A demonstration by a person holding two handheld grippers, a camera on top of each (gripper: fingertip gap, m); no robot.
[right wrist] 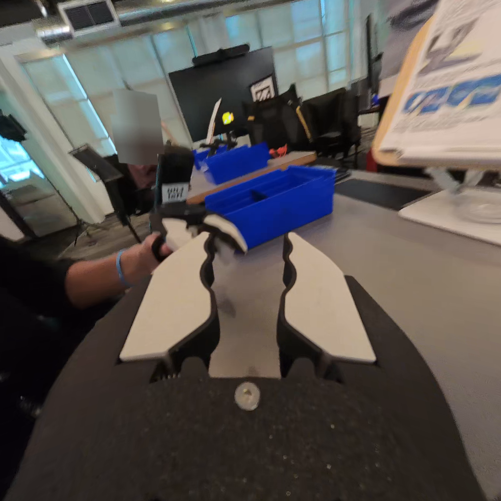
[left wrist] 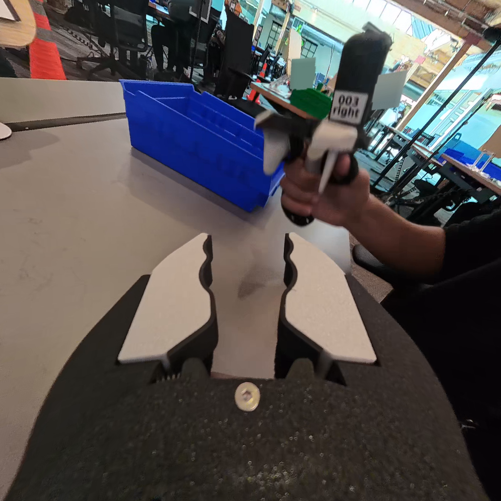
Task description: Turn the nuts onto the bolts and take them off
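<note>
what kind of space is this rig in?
Likely an open office or lab workshop. A grey table holds a blue bin; office chairs and a big dark screen stand behind, with more benches. Both the left gripper and the right gripper are open and empty.

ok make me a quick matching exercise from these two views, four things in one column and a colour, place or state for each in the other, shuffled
Things:
1. left gripper
2. bin
3. wristband
4. table

Descriptions:
A. solid blue, standing on the table, divider inside
B. light blue, round the person's left wrist
C. grey, flat, bare between the fingers
D. open, nothing between its fingers

Pairs: 1-D, 2-A, 3-B, 4-C

The right gripper is open too.
</note>
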